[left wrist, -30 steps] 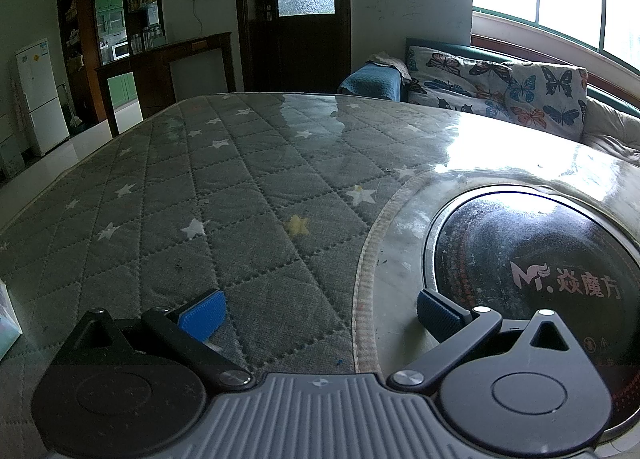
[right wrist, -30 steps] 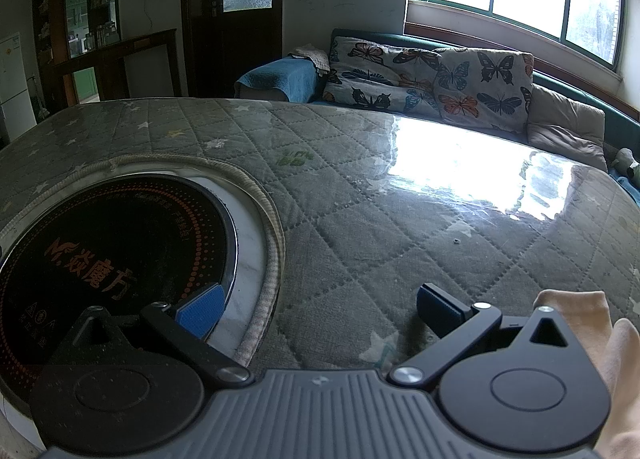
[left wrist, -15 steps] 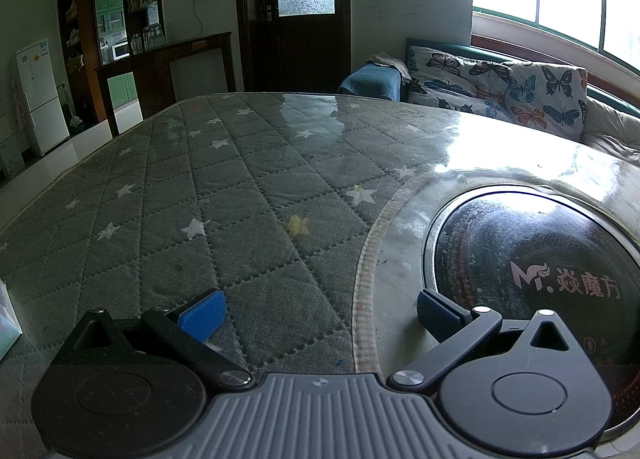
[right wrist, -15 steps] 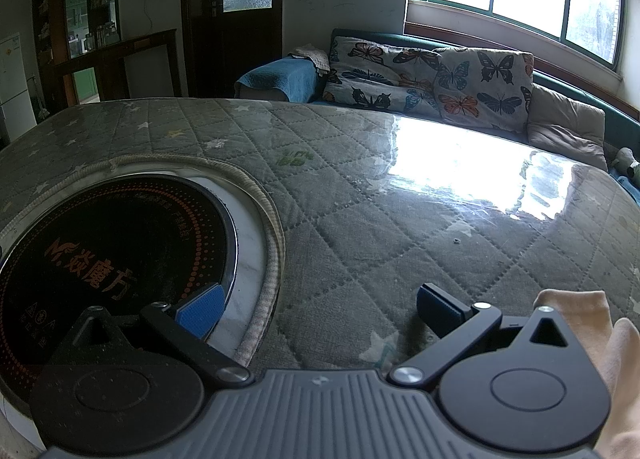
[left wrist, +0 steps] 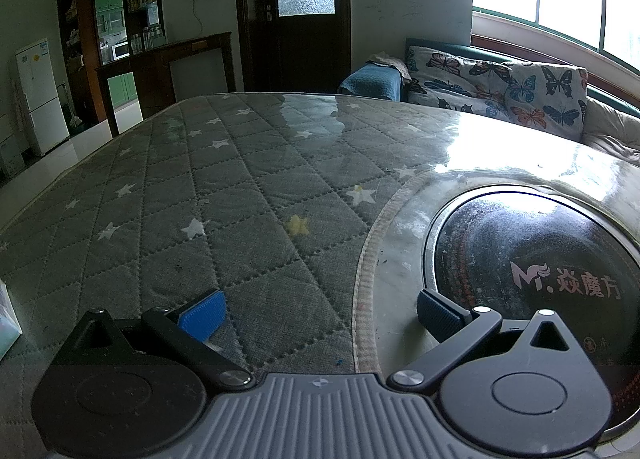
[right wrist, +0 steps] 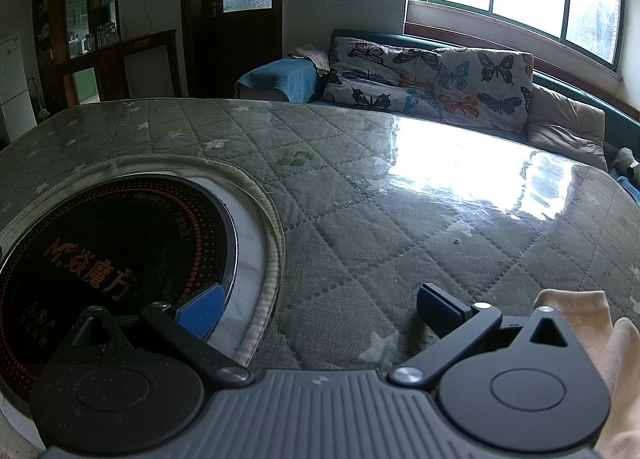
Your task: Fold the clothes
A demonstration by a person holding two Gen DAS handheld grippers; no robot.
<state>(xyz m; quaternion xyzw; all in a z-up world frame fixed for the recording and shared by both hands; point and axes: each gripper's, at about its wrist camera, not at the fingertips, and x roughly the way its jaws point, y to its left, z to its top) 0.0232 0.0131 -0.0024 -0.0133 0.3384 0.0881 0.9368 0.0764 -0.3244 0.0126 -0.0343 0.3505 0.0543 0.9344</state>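
Note:
My left gripper (left wrist: 318,313) hovers low over a grey quilted table cover (left wrist: 224,195) with star prints, its blue pads wide apart and nothing between them. My right gripper (right wrist: 318,309) is open too, over the same cover (right wrist: 400,219). A pale peach cloth (right wrist: 592,323) lies at the right edge of the right wrist view, just right of the right gripper and partly hidden behind its body. No garment shows in the left wrist view.
A round black induction hob (left wrist: 536,259) is set into the table, right of the left gripper and left of the right one (right wrist: 112,255). A sofa with butterfly cushions (right wrist: 432,83) stands beyond the far edge. A white box corner (left wrist: 8,323) shows at far left.

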